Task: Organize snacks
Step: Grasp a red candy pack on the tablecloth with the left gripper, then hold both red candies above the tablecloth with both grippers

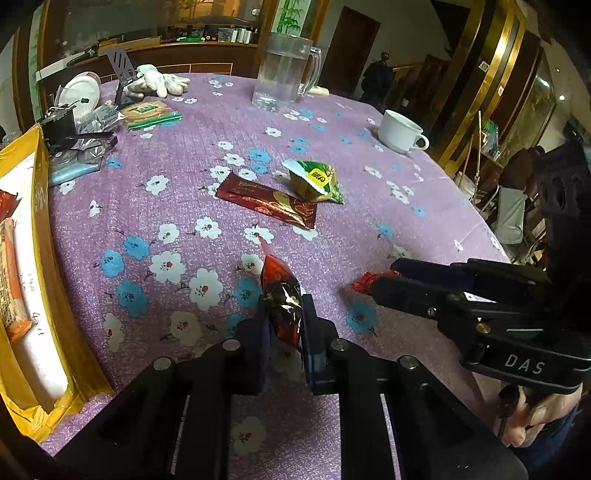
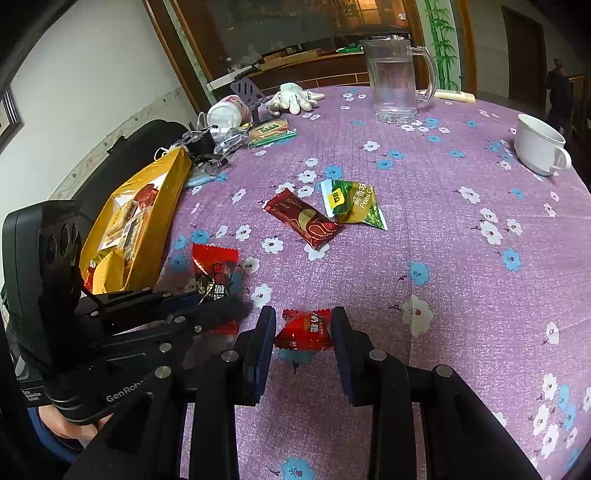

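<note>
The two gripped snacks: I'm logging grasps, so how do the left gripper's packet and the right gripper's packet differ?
The left gripper pinches a red-and-black packet standing on edge; the right gripper brackets a smaller all-red packet lying flat, fingers apparently touching its ends. Both are glossy sealed wrappers over the floral tablecloth.

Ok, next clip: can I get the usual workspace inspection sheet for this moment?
Surface: table under a purple floral tablecloth.
Job's things: red-black snack packet and small red snack packet in the grippers; dark red bar wrapper and green peas packet lying mid-table, touching; yellow box at the left edge, already holding snacks.
Clutter: glass mug, white cup, white gloves, biscuit pack, tipped white jar, clips and plastic bits beside the box.
Grippers: left gripper shut on the red-black packet; right gripper shut on the small red packet.
Cables: thin white wire near the box, unclear.
Surroundings: wooden cabinet behind, dim room.
</note>
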`<state>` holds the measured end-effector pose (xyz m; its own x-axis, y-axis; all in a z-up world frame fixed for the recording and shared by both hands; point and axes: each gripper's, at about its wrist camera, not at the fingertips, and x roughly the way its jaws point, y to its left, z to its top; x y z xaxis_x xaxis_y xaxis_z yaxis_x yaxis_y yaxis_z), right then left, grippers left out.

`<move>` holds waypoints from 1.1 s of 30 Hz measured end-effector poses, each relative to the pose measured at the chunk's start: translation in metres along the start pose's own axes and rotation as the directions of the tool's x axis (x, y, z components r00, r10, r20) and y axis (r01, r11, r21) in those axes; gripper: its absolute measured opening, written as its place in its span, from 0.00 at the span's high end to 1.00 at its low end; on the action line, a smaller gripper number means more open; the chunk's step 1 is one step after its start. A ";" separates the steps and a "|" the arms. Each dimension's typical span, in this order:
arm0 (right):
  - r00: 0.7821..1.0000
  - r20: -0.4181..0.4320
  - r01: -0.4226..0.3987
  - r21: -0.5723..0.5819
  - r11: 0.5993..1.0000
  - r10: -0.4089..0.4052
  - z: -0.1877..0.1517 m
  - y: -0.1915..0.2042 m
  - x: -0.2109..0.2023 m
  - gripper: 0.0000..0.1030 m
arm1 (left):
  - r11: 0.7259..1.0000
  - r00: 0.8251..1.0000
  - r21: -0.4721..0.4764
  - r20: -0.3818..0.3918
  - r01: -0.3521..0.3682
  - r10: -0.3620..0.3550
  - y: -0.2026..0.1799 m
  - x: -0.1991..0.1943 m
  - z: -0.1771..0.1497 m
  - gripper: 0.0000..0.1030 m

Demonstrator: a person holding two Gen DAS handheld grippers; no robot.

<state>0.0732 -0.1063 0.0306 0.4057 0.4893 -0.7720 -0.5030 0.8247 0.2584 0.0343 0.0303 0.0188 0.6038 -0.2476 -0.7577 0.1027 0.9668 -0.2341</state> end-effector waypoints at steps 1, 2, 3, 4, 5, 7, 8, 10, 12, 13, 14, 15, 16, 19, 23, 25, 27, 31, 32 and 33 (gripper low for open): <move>1.000 0.001 -0.002 0.000 1.000 0.002 0.000 0.000 0.000 0.69 | 1.000 1.000 0.000 0.003 0.002 -0.002 0.000 -0.001 0.000 0.88; 1.000 0.003 -0.002 0.001 1.000 0.002 0.000 0.000 0.000 0.69 | 1.000 1.000 0.000 0.006 0.004 -0.004 0.000 -0.001 0.000 0.88; 1.000 0.005 -0.002 0.000 1.000 0.002 0.000 0.000 -0.001 0.69 | 1.000 1.000 -0.001 0.008 0.005 -0.005 0.000 -0.001 0.000 0.88; 1.000 0.007 -0.003 0.000 1.000 0.003 0.000 0.001 -0.001 0.69 | 1.000 1.000 -0.001 0.010 0.006 -0.006 0.000 -0.002 0.001 0.88; 1.000 0.009 -0.003 0.000 1.000 0.003 0.000 0.001 -0.002 0.69 | 1.000 1.000 -0.001 0.011 0.006 -0.006 0.000 -0.002 0.000 0.88; 1.000 0.013 -0.002 0.002 1.000 0.002 0.000 0.000 -0.003 0.69 | 1.000 1.000 -0.001 0.013 0.007 -0.007 0.000 -0.003 0.001 0.88; 1.000 0.015 -0.004 0.004 1.000 0.004 0.000 0.000 -0.003 0.69 | 1.000 1.000 -0.002 0.014 0.008 -0.008 0.000 -0.003 0.001 0.88; 1.000 0.018 -0.004 0.006 1.000 0.004 0.001 0.000 -0.004 0.69 | 1.000 1.000 -0.003 0.015 0.009 -0.009 0.001 -0.003 0.001 0.88; 1.000 0.021 -0.004 0.006 1.000 0.004 0.001 -0.001 -0.005 0.69 | 1.000 1.000 -0.003 0.017 0.011 -0.011 0.001 -0.002 0.002 0.88; 1.000 0.022 -0.002 0.007 1.000 0.002 0.001 -0.001 -0.004 0.69 | 1.000 1.000 -0.003 0.018 0.011 -0.011 0.002 -0.002 0.002 0.88; 1.000 0.022 -0.002 0.008 1.000 0.002 0.001 -0.001 -0.004 0.69 | 1.000 1.000 -0.003 0.017 0.011 -0.011 0.002 -0.002 0.002 0.88; 1.000 0.021 -0.003 0.010 1.000 0.003 0.001 -0.002 -0.004 0.69 | 1.000 1.000 -0.005 0.017 0.010 -0.010 0.002 -0.002 0.002 0.88; 1.000 0.020 -0.002 0.014 1.000 0.002 0.001 -0.003 -0.003 0.69 | 1.000 1.000 -0.008 0.017 0.011 -0.011 0.003 -0.002 0.002 0.88; 1.000 0.011 -0.004 0.027 1.000 0.004 0.002 -0.006 0.000 0.69 | 1.000 1.000 -0.013 0.019 0.011 -0.011 0.005 -0.002 0.003 0.88; 1.000 0.007 -0.002 0.050 0.999 0.001 0.004 -0.012 0.002 0.69 | 1.000 1.000 -0.018 0.019 0.016 -0.016 0.008 -0.001 0.004 0.88; 1.000 0.007 0.003 0.055 0.998 -0.003 0.005 -0.014 0.003 0.69 | 1.000 1.000 -0.021 0.017 0.020 -0.019 0.009 -0.001 0.004 0.88; 1.000 0.006 0.001 0.056 0.998 -0.002 0.006 -0.015 0.003 0.69 | 1.000 1.000 -0.020 0.021 0.015 -0.015 0.009 -0.001 0.004 0.88; 1.000 0.002 -0.002 0.060 0.998 0.002 0.006 -0.016 0.004 0.69 | 1.000 1.000 -0.025 0.022 0.013 -0.013 0.011 -0.001 0.005 0.88; 1.000 0.000 -0.004 0.062 0.998 0.004 0.007 -0.016 0.005 0.69 | 1.000 1.000 -0.027 0.021 0.014 -0.013 0.011 -0.001 0.005 0.88; 1.000 -0.002 -0.005 0.065 0.998 0.005 0.006 -0.017 0.005 0.69 | 0.999 1.000 -0.027 0.018 0.016 -0.016 0.011 0.000 0.005 0.88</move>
<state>0.0887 -0.1157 0.0259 0.4016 0.4928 -0.7720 -0.4544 0.8390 0.2992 0.0396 0.0416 0.0196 0.6164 -0.2617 -0.7427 0.0909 0.9605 -0.2630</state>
